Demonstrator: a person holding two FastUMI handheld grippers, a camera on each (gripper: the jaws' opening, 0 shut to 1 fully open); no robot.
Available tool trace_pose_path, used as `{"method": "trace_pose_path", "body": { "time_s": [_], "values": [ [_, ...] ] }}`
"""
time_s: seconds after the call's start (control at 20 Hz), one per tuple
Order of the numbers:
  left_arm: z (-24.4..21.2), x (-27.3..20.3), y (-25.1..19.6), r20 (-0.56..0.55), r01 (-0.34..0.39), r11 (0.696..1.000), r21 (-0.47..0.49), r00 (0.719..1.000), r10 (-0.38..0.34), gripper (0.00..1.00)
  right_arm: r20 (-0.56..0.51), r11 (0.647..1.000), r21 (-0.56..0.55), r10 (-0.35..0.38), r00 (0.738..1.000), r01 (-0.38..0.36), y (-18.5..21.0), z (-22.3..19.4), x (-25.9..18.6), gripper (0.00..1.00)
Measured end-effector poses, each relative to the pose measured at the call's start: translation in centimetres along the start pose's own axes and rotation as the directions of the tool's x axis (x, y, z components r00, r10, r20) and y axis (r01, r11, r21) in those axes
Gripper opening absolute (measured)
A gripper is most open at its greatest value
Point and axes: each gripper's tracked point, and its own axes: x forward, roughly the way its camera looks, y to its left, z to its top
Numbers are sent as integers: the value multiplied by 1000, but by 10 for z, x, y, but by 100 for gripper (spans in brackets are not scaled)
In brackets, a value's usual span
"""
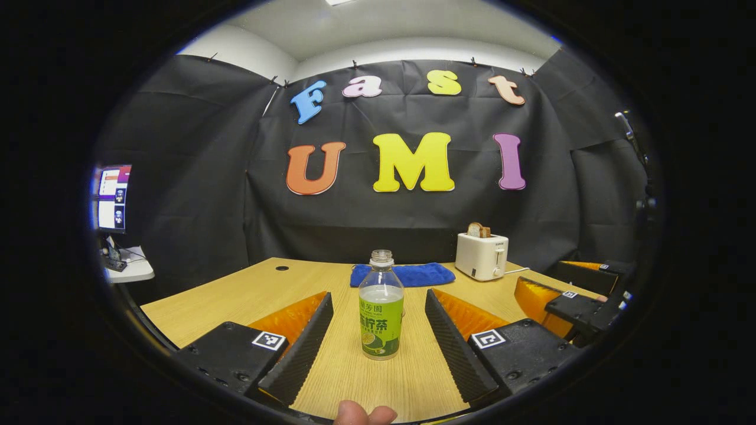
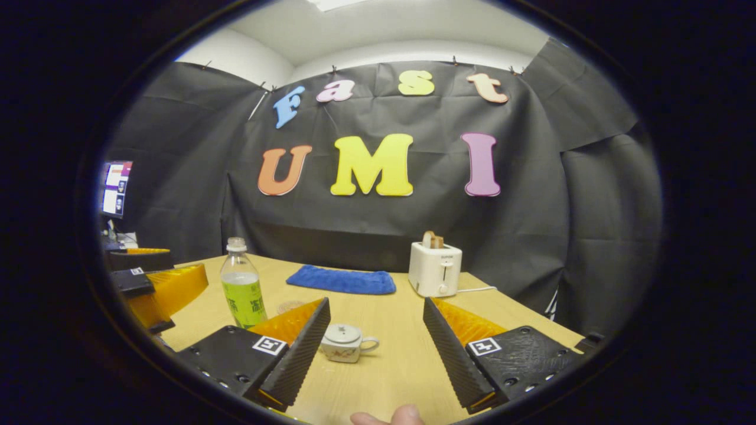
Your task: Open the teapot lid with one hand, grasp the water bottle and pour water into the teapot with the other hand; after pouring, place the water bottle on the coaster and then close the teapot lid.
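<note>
Wooden tabletop (image 2: 384, 378), one bottle, one teapot, both of your jaws spread wide and empty.

Left to right in your left gripper view: one water bottle (image 1: 381, 307) stands upright and uncapped, centred ahead of your left gripper (image 1: 378, 336) and between its open jaws without touching them; behind it lies one blue cloth (image 1: 401, 274), then one toaster (image 1: 481, 255) with bread in it. In your right gripper view, the same bottle (image 2: 241, 284) stands at the left, one round coaster (image 2: 289, 306) just beside it, then one small teapot (image 2: 345, 342) with its lid on, near the left finger of your open right gripper (image 2: 375, 339).
</note>
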Motion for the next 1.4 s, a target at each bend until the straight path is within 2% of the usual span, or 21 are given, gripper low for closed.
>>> {"method": "trace_pose_path", "body": {
  "time_s": [0.35,0.55,0.75,0.85,1.05,1.15,1.2,1.25,1.3,1.4],
  "values": [
    [0,0,12,-10,-16,1000,-11,1000,15,98,-56,1000,-1,28,998,-28,20,-29,40,97],
    [-1,0,19,-20,-24,999,-31,1000,23,98,-132,1000,23,25,991,-22,27,-52,72,95],
    [0,0,26,-15,-43,999,-23,999,42,98,-145,1000,-7,15,989,-16,32,-60,91,97],
    [0,0,30,-17,-47,998,-31,999,47,98,-155,1000,-3,23,988,-24,37,-62,97,94],
    [-1,1,34,-20,-54,998,-30,998,53,98,-164,999,-25,17,986,-22,44,-64,106,64],
    [-1,1,37,-21,-59,998,-30,998,58,98,-179,999,-28,19,984,-25,47,-70,109,43],
    [-2,2,37,-23,-60,998,-30,998,59,98,-191,999,-30,18,981,-24,47,-73,111,46],
    [-2,1,37,-25,-61,998,-31,998,60,98,-202,999,-25,24,979,-30,50,-75,110,39],
    [-2,3,39,-26,-62,998,-34,998,61,98,-197,999,-23,18,980,-23,50,-72,113,39],
    [-3,2,41,-29,-61,997,-36,998,60,98,-206,999,-23,24,978,-29,50,-78,112,9]
  ]
}}
